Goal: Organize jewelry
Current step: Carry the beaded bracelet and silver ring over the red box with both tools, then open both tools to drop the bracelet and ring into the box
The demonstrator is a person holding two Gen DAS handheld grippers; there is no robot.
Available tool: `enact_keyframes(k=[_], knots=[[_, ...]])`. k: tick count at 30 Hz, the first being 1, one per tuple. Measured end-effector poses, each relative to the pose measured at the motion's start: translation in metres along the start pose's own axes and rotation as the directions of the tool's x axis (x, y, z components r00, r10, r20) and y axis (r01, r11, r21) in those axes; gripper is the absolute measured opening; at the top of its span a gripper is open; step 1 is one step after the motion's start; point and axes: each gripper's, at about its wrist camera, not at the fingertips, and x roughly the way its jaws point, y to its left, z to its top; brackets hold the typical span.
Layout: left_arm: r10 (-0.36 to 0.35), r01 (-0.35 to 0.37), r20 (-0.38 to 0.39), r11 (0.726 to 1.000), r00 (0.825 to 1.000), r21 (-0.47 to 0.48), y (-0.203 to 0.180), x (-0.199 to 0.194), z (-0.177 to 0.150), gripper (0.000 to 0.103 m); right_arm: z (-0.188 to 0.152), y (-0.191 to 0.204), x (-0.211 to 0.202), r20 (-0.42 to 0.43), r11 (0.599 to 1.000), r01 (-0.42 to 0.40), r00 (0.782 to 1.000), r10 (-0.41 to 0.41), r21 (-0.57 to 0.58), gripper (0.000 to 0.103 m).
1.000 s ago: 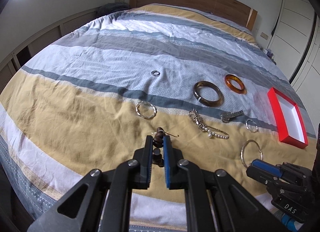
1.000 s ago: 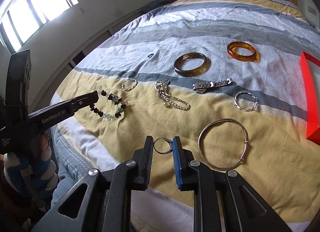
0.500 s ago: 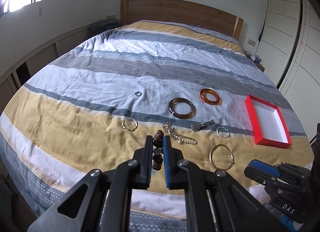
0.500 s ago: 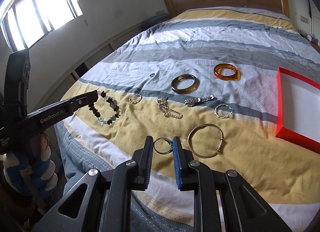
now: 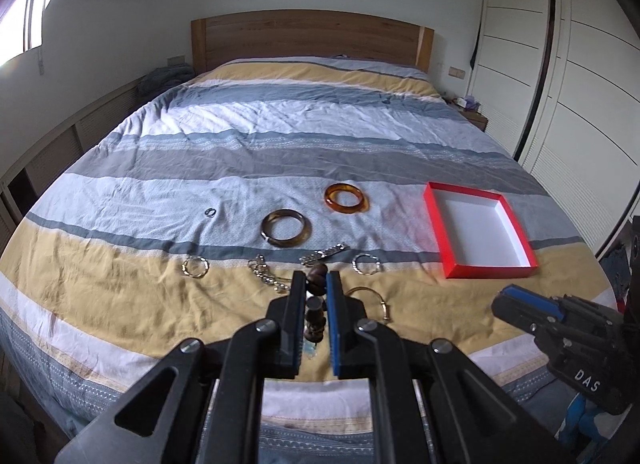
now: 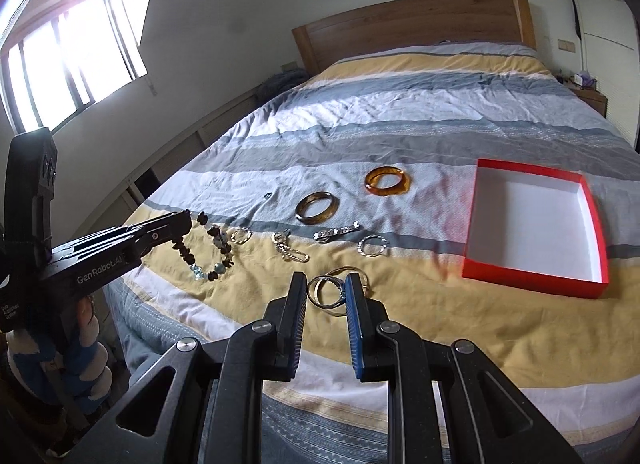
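Note:
My left gripper [image 5: 315,278] is shut on a dark beaded bracelet [image 5: 315,284], which hangs in the air in the right wrist view [image 6: 208,248]. My right gripper [image 6: 326,284] is shut on a thin silver ring-shaped bangle [image 6: 325,293], held above the bed. The red box [image 5: 478,234] with a white inside lies open on the bed at right, and shows in the right wrist view [image 6: 536,220]. On the bedspread lie a brown bangle [image 5: 285,227], an amber bangle [image 5: 346,198], a silver chain [image 5: 266,272], a watch-band piece [image 5: 324,254] and small rings.
A thin gold-tone bangle [image 5: 370,296] lies just past my left fingers. A small ring [image 5: 210,212] sits on the blue stripe. The wooden headboard [image 5: 308,36] is far back, white wardrobes [image 5: 560,64] at right, a window [image 6: 68,52] at left.
Both grippers have risen and pulled back from the bedspread with their pieces, so the jewelry looks smaller and the whole red box has come into view.

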Motion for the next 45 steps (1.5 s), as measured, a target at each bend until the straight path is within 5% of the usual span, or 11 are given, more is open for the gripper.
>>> enact_keyframes(k=[15,25,32,41,43,45], knots=[[-0.153,0.169,-0.088,0.961,0.984,0.217,-0.131,0.075,0.042,0.009,0.032,-0.153,-0.004,0.021,0.973,0.21,0.977,-0.213,0.098,0.019],[-0.274,0.303,-0.161,0.932,0.948,0.198,-0.208,0.169,0.07,0.009,0.035,-0.237,0.05,-0.084,0.947,0.296,0.954,-0.287,0.125,0.02],[-0.276,0.325,-0.283,0.935,0.919,0.142,-0.227,0.236,0.045,0.009,0.026,-0.264,0.081,-0.167,0.942,0.323,0.938,-0.305,0.093,0.02],[-0.215,0.286,-0.356,0.945,0.909,0.16,-0.228,0.269,0.017,0.01,0.017,-0.262,0.1,-0.211,0.934,0.357,0.913,-0.35,-0.008,0.02],[-0.217,0.286,-0.357,0.946,0.909,0.154,-0.226,0.27,0.016,0.011,0.017,-0.259,0.101,-0.213,0.931,0.363,0.908,-0.36,-0.025,0.023],[-0.226,0.293,-0.358,0.945,0.906,0.146,-0.224,0.267,0.017,0.011,0.018,-0.258,0.099,-0.212,0.93,0.367,0.906,-0.365,-0.032,0.036]])
